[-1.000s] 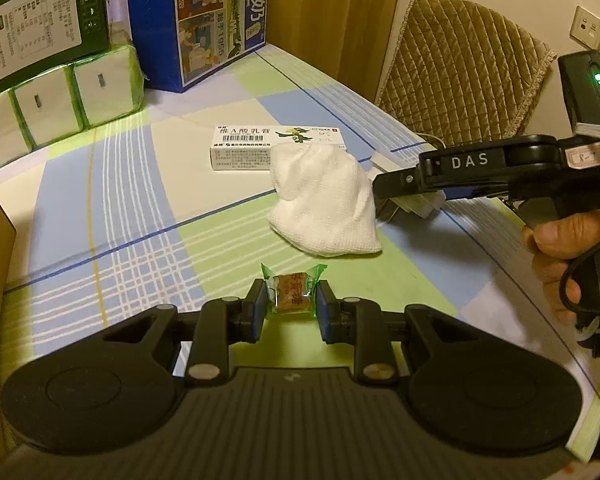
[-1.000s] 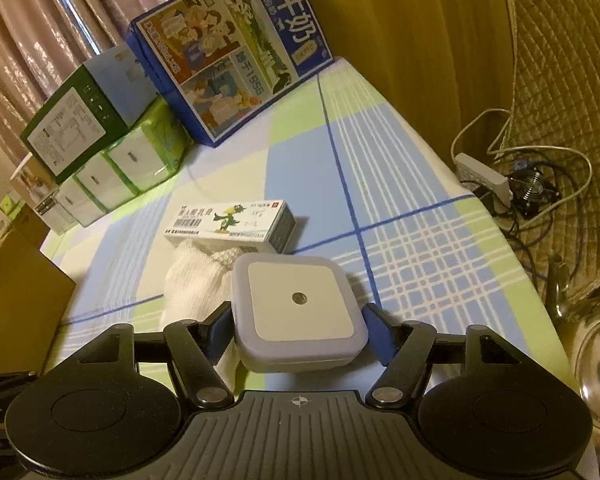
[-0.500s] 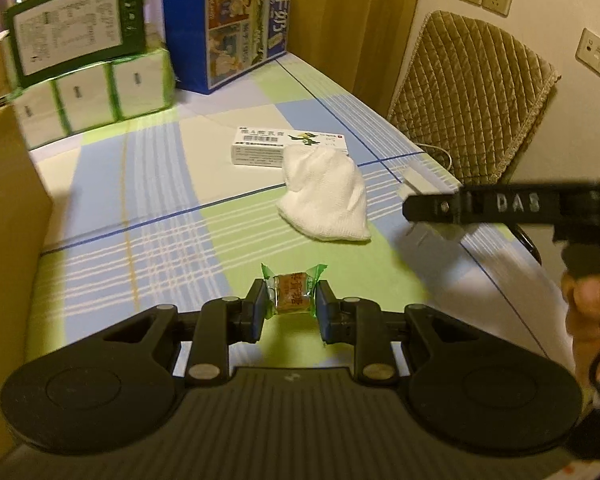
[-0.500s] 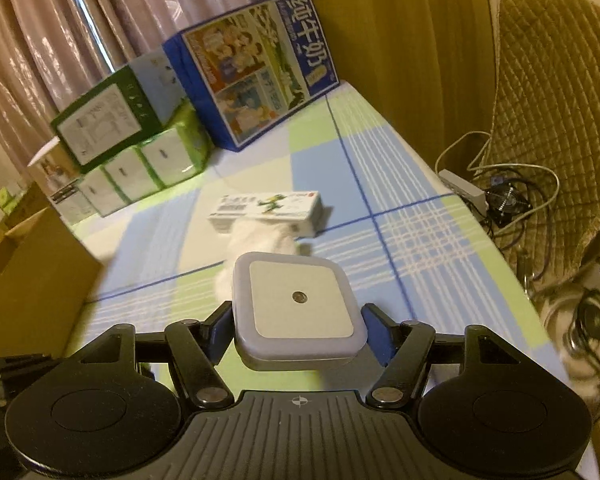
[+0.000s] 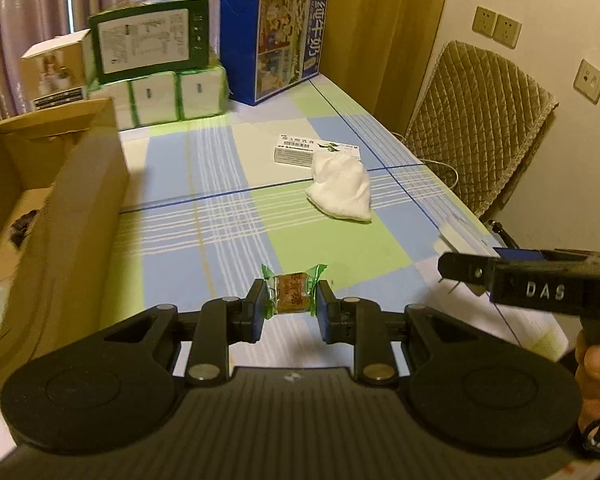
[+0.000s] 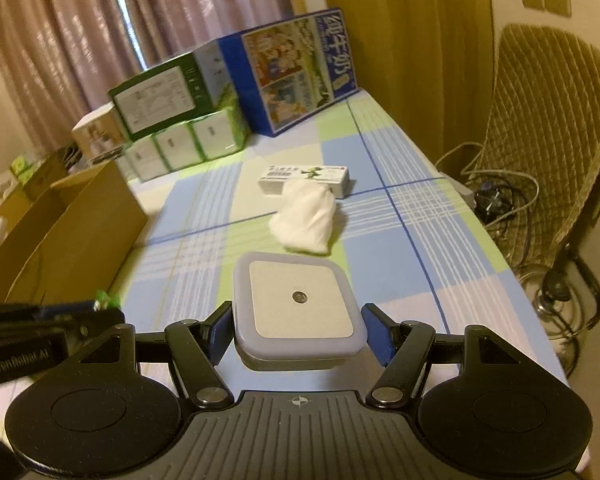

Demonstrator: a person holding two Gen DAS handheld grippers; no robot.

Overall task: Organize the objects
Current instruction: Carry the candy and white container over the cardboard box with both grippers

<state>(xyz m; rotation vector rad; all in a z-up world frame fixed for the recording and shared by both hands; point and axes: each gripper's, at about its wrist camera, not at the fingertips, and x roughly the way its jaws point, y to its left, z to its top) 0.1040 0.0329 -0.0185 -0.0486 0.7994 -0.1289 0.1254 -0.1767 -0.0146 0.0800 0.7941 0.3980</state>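
Observation:
My left gripper is shut on a small wrapped candy with green wrapper ends, held above the checked tablecloth. My right gripper is shut on a square white night light with a grey rim. From the left wrist view the right gripper shows at the right edge with the night light partly hidden. A white cloth bundle lies mid-table, touching a white medicine box behind it. An open cardboard box stands at the left.
At the far end of the table stand a blue milk carton box, a green box on wrapped tissue packs, and a small beige box. A quilted chair stands right of the table. Cables lie on the floor.
Both grippers have pulled back and risen from the cloth and medicine box, each still holding its object. The cardboard box at the left has come into view.

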